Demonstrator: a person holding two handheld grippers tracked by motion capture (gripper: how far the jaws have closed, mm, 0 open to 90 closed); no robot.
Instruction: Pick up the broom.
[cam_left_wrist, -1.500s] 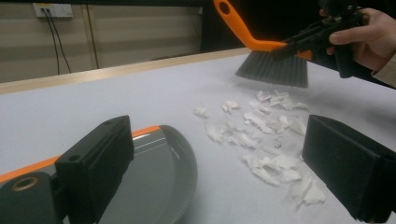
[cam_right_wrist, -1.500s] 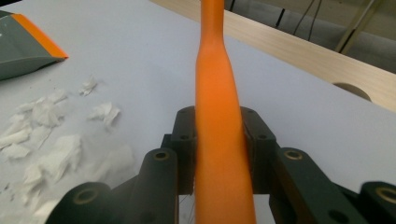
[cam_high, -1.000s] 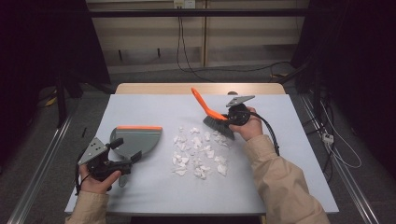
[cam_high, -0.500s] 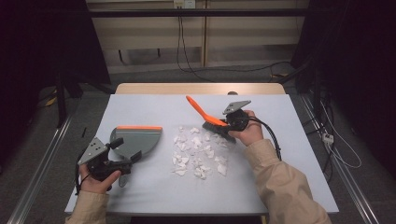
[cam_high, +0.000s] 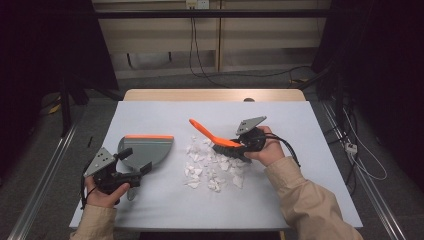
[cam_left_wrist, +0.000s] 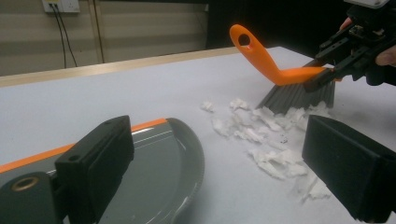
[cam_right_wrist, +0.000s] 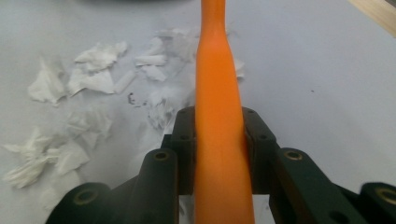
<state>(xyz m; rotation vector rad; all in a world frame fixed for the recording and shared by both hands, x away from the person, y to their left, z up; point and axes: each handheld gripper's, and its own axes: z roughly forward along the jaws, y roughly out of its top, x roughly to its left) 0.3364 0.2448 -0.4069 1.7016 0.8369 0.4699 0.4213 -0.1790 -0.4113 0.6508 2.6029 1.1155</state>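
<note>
Your right gripper (cam_high: 239, 145), right of centre in the high view, is clamped on the orange brush (cam_high: 216, 138): in the right gripper view both black jaws press on the two sides of the handle (cam_right_wrist: 219, 135), which runs straight up the middle of the frame. The handle's free end, with its hanging hole, points toward the upper left of the high view and rises off the worktop (cam_high: 320, 165); the dark bristles (cam_left_wrist: 299, 95) sit at the right edge of the torn white paper scraps (cam_high: 212, 165), touching the nearest pieces. The scraps lie scattered across the centre of the high view, between the brush and the grey dustpan (cam_high: 145, 150). The dustpan, with its orange strip along the far edge, rests flat at centre left, well apart from the brush and just beside the nearest scraps. Your left gripper (cam_high: 132, 172) sits at lower left of the high view, at the near end of the dustpan; in the left gripper view its jaws stand wide apart, with the pan (cam_left_wrist: 163, 163) below and between them, and neither pad presses on it
</note>
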